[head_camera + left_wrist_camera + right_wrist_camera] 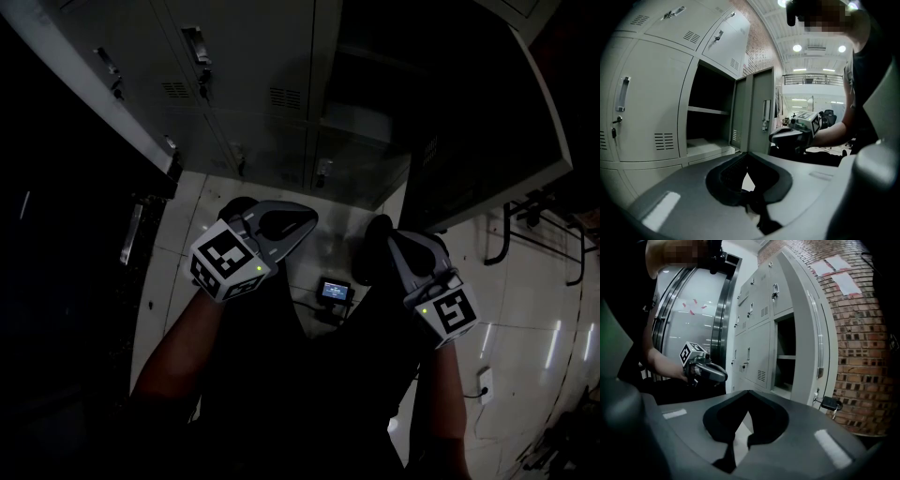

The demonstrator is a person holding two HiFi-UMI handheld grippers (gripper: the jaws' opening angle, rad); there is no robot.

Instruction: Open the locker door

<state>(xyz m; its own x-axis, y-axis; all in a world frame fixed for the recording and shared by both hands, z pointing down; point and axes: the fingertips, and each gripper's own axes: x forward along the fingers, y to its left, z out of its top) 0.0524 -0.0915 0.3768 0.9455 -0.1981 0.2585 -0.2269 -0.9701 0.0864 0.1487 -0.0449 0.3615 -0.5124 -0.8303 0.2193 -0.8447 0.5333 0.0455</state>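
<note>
A bank of grey lockers stands ahead. One locker door is swung wide open, baring a dark compartment with a shelf. In the left gripper view the open door shows its handle beside the compartment. My left gripper and right gripper hang low in front of the lockers, apart from the door. Both are shut with nothing in them. The left gripper and right gripper each show jaws meeting at the tip.
A small device with a lit screen and its cable lie on the tiled floor between my grippers. A black cabinet stands at the left, and metal legs at the right. A key tag hangs off the open door near a brick wall.
</note>
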